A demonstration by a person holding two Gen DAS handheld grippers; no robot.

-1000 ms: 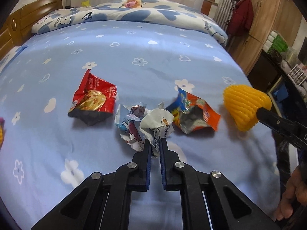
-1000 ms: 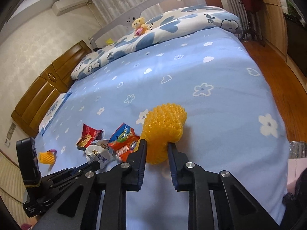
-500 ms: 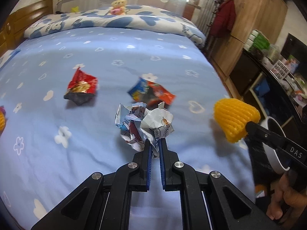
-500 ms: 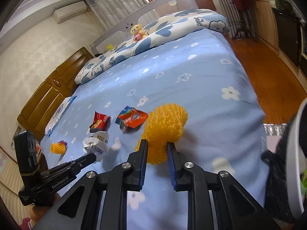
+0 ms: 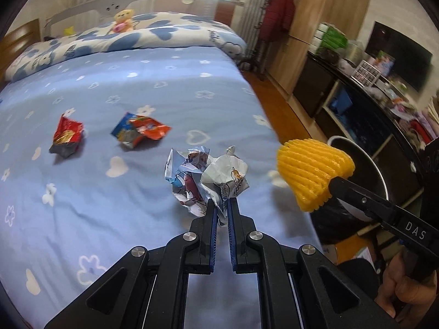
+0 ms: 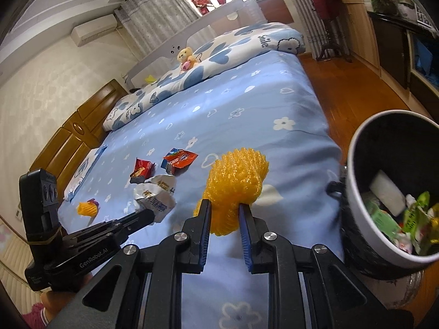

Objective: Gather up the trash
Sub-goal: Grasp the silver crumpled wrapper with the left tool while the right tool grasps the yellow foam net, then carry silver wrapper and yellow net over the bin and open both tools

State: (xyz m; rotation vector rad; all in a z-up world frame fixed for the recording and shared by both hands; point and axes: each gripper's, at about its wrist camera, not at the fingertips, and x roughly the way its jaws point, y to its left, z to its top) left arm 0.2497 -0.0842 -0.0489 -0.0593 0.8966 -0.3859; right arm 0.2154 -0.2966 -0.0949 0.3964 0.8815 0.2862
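Bed (image 5: 137,104) held two snack wrappers (image 5: 140,133), small yellow scrap far side. Bin (image 6: 354,192) stood at bed's foot, part full. Your right gripper (image 6: 224,213) clamped yellow foam net (image 6: 236,181) near rim; left gripper (image 5: 221,205) pinched crumpled paper (image 5: 208,175) above sheet. Judged step: carry to bin. Next: you needed fingers over opening, then spread.

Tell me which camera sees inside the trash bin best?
The right wrist view. There the trash bin sits at the right edge with its mouth open toward the camera, showing wrappers and white paper inside. The left wrist view catches only part of its white rim behind the yellow foam net.
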